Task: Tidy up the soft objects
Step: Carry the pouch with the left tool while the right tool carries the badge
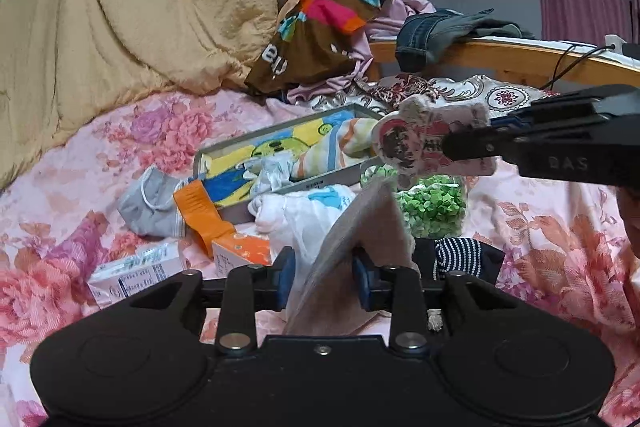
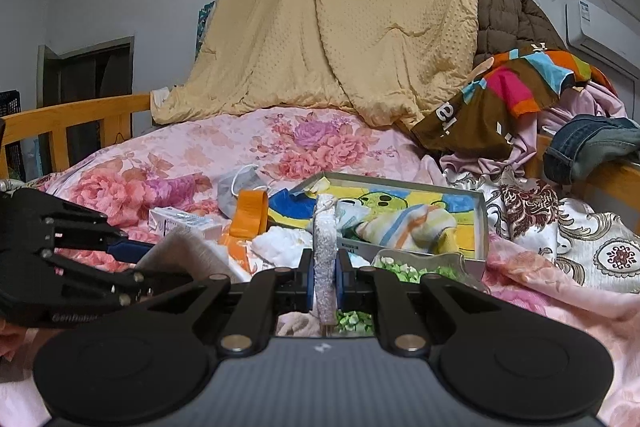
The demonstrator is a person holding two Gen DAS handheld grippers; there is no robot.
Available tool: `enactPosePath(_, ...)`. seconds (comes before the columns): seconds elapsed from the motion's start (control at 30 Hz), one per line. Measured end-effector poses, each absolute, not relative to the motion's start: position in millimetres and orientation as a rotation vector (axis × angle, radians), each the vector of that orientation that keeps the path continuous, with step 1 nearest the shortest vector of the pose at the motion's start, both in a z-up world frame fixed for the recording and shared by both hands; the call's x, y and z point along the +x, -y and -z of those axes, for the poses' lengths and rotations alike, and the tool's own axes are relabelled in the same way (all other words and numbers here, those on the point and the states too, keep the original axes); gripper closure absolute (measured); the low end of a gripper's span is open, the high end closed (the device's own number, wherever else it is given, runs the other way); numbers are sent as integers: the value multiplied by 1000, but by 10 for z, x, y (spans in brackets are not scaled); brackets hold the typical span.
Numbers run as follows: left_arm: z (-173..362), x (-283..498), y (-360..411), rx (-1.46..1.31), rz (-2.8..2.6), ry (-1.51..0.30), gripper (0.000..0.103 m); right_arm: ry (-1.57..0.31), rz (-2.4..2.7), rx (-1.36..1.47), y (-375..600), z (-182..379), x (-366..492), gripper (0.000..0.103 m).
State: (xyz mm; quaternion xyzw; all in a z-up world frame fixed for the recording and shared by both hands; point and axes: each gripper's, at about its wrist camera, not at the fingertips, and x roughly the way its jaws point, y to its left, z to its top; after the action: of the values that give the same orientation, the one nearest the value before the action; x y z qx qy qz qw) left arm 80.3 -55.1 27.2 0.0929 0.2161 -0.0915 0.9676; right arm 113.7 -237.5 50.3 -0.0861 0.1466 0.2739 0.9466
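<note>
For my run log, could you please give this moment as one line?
left gripper: open, grey cloth between fingers | right gripper: shut on flat plush toy | grey box: holds cloths

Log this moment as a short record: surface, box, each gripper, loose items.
surface: bed with pink floral cover
box: grey, open, holds a cartoon cloth and a striped cloth
right gripper: shut on a flat cartoon plush, seen edge-on from its own camera
left gripper: jaws apart, a grey cloth between them, not pinched
loose items: face mask, orange carton, white cloth, bag of green bits, striped dark cloth
</note>
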Motion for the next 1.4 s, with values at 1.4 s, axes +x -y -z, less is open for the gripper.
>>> enactPosePath(1.4, -1166, 2298, -197, -227, 279, -543, 98, -298, -628, -215, 1898, -942, 2703, 92)
